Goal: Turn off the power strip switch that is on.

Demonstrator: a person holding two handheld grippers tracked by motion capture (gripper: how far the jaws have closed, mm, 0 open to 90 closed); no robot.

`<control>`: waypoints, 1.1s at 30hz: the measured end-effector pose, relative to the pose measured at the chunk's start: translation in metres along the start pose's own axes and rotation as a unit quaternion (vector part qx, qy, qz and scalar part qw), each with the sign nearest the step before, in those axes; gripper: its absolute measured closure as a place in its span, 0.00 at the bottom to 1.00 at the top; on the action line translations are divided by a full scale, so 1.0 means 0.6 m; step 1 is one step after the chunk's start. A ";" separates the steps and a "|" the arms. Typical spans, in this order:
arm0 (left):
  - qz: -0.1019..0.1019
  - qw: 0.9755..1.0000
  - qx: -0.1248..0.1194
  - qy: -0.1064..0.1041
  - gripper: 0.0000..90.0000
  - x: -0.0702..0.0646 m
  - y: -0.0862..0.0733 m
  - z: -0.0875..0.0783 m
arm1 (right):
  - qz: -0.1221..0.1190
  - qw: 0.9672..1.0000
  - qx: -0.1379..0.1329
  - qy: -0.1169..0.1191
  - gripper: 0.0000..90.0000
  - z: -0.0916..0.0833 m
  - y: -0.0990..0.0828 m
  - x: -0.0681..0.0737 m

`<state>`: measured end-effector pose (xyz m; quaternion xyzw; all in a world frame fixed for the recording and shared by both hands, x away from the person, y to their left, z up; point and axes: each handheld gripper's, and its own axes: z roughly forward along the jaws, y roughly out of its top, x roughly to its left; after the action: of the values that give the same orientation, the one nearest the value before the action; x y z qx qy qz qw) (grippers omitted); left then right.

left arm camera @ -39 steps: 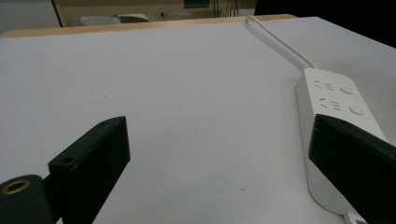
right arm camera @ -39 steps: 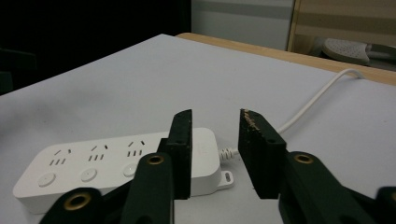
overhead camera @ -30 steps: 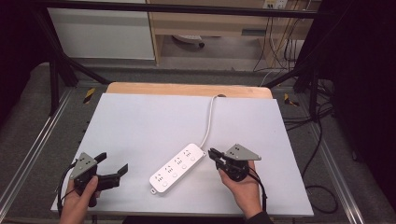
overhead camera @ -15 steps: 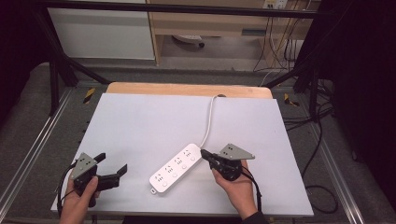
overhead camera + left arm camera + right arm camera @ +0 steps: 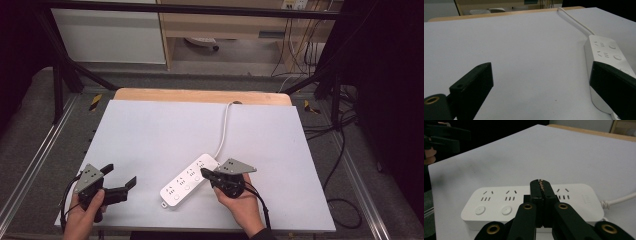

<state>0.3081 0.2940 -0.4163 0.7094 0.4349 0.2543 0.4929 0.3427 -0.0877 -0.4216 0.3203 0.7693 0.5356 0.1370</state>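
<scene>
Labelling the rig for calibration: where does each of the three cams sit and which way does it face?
High view: fixed above the person's side, looking forward and down on the table; both hands come in from the bottom, left gripper open, right gripper shut at the power strip.
Left gripper view: rides that gripper, looks low across the table between its spread jaws; power strip at right.
Right gripper view: looks along its closed jaws onto the power strip; the other hand at top left.
Shared: all three show the strip and its cord.

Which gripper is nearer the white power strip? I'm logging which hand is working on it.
Right. The right gripper, jaws shut, has its tips over the power strip, above its buttons. The left gripper sits open, apart from the strip, off its near end.
</scene>
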 end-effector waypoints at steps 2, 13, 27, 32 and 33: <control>-0.001 1.000 0.001 0.001 0.05 0.000 0.000 0.001 | -0.001 1.000 0.003 0.002 1.00 0.004 -0.003 0.001; 0.004 1.000 0.004 -0.003 0.05 -0.004 0.000 0.004 | -0.013 1.000 0.003 -0.001 1.00 0.015 -0.015 0.008; -0.001 1.000 0.004 -0.004 0.05 -0.002 0.000 0.001 | -0.002 1.000 0.005 -0.011 1.00 0.043 -0.025 0.007; 0.000 1.000 0.007 -0.007 0.05 -0.001 -0.001 0.001 | -0.003 1.000 0.007 -0.012 1.00 0.045 -0.026 0.007; -0.001 1.000 0.007 -0.007 0.05 -0.001 -0.001 0.001 | -0.005 1.000 0.008 -0.013 1.00 0.046 -0.027 0.007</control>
<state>0.3080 0.2933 -0.4172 0.7140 0.4340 0.2460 0.4912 0.3492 -0.0684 -0.4465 0.3245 0.7730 0.5249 0.1472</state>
